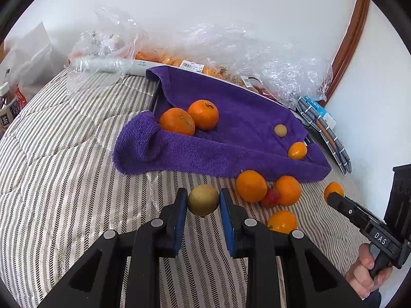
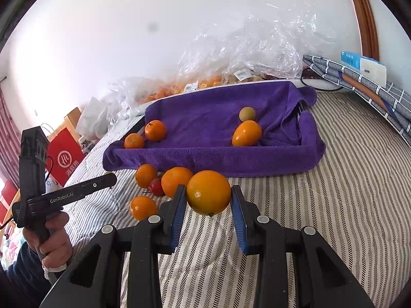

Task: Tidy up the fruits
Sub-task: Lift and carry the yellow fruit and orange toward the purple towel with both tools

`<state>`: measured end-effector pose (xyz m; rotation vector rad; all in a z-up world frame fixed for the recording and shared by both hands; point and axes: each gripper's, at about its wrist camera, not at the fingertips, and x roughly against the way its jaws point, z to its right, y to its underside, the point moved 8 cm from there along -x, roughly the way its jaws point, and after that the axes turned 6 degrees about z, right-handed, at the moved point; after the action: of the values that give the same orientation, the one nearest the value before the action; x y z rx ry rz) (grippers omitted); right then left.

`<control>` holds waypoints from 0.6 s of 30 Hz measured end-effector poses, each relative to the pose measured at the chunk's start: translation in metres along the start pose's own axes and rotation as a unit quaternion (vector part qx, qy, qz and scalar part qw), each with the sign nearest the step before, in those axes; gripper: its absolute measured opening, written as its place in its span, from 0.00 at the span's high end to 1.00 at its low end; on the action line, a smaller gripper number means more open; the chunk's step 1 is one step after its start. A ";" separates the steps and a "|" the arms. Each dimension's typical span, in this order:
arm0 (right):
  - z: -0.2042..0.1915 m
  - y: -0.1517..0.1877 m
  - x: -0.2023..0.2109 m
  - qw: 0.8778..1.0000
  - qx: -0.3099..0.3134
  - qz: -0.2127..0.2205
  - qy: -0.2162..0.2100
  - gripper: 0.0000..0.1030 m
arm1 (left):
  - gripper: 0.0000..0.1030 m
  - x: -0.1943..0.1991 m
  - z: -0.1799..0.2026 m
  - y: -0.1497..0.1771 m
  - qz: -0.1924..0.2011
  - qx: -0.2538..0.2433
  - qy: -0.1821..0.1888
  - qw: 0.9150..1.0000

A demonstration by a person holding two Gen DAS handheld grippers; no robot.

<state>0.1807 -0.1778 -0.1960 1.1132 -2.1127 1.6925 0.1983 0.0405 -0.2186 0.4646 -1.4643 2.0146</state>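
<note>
On the striped bed (image 1: 64, 154), both my claws are loaded. Left claw (image 1: 203, 201) is clamped on a greenish-brown round fruit (image 1: 203, 200), blue pads touching it on both sides, fruit sitting right at the fingertips and lifted clear of the cover. Right claw (image 2: 208, 195) is clamped on a large orange (image 2: 208, 192), same arrangement: pinched at the tips, pads pressed on its left and right flanks.

Purple towel (image 1: 231, 118) lines a shallow tray toward the far edge of the bed, beyond both claws. On the towel: two mandarins (image 1: 190, 116) touching each other at its left end, a small tan fruit (image 1: 280, 130) and a small oval orange fruit (image 1: 297, 150) at its right end.

Loose pile on the bed just in front of the towel's near edge, between the two claws: two oranges (image 1: 267, 187) with a red strawberry (image 1: 270, 198) wedged between them, plus one more orange (image 1: 282, 221) nearer to me. The pile lies just right of my left claw, just left of my right claw.

Crumpled clear plastic bags (image 2: 257, 43) with more fruit sit behind the towel against the wall. Red paper bag (image 2: 64, 156) is off the bed's left edge. Folded grey checked cloth (image 2: 364, 87) sits at the far right corner.
</note>
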 end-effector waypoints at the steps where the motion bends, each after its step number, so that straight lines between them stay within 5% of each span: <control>1: 0.001 0.000 0.000 1.000 -0.003 0.000 0.000 0.66 | 0.76 0.001 0.000 0.000 0.001 -0.002 -0.001 1.000; 9: 0.020 -0.017 0.012 0.999 -0.030 0.018 0.022 0.66 | 0.76 0.007 0.004 -0.011 0.019 -0.008 0.000 1.000; 18: 0.035 -0.081 0.015 0.997 0.003 0.061 0.056 0.66 | 0.76 -0.004 0.030 -0.072 0.046 0.005 0.031 0.998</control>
<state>0.2337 -0.2202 -0.1377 0.8840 -2.1464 1.7699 0.2460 0.0269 -0.1586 0.3403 -1.4633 2.0894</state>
